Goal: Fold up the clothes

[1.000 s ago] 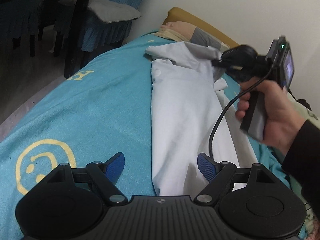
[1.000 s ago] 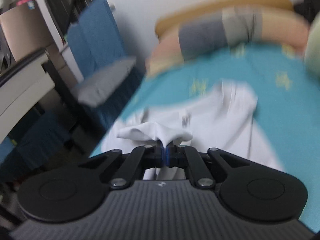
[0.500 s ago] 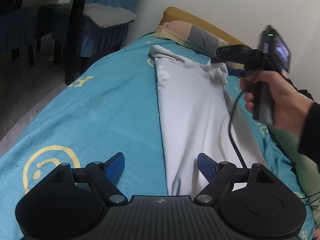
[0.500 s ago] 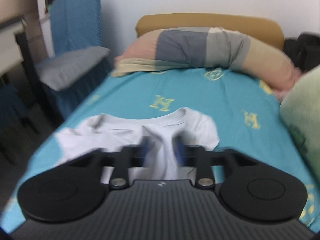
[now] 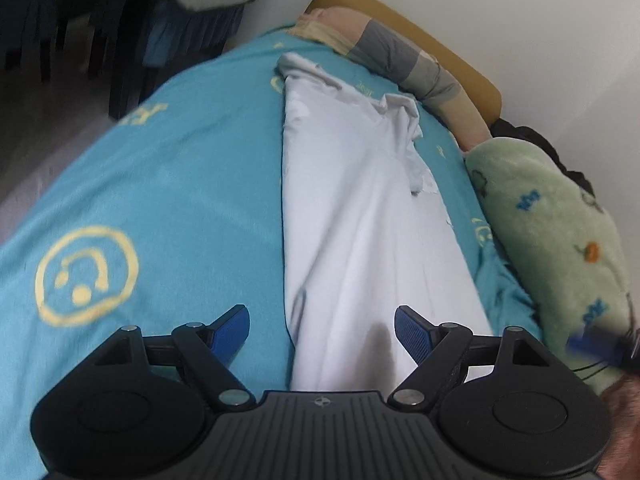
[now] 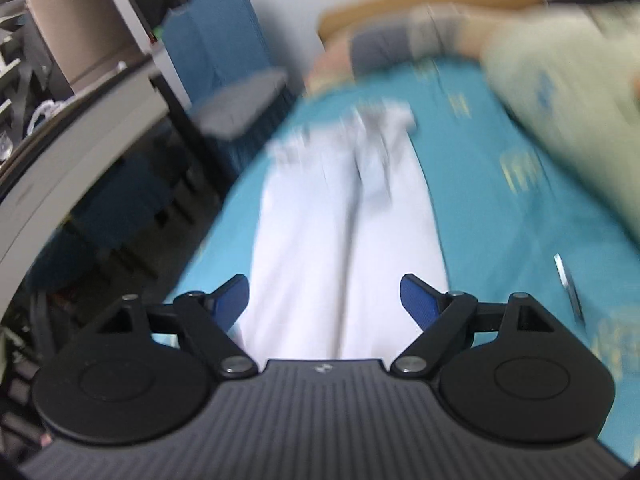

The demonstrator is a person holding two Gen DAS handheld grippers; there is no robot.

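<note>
Between the spread fingers of both the left gripper (image 5: 322, 322) and right gripper (image 6: 324, 292) lies the white garment (image 5: 360, 208), ungripped.

One white garment (image 5: 360, 208), one striped pillow (image 5: 404, 60), one green blanket (image 5: 552, 232), two grippers (image 5: 322, 328) (image 6: 324, 300)

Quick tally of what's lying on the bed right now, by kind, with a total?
White garments: 1, a shirt folded into a long strip on the sheet
Pillows: 1, striped, at the headboard
Green blankets: 1, along the right edge
Total: 3
Both tools, left and right, are open and hold nothing.
</note>
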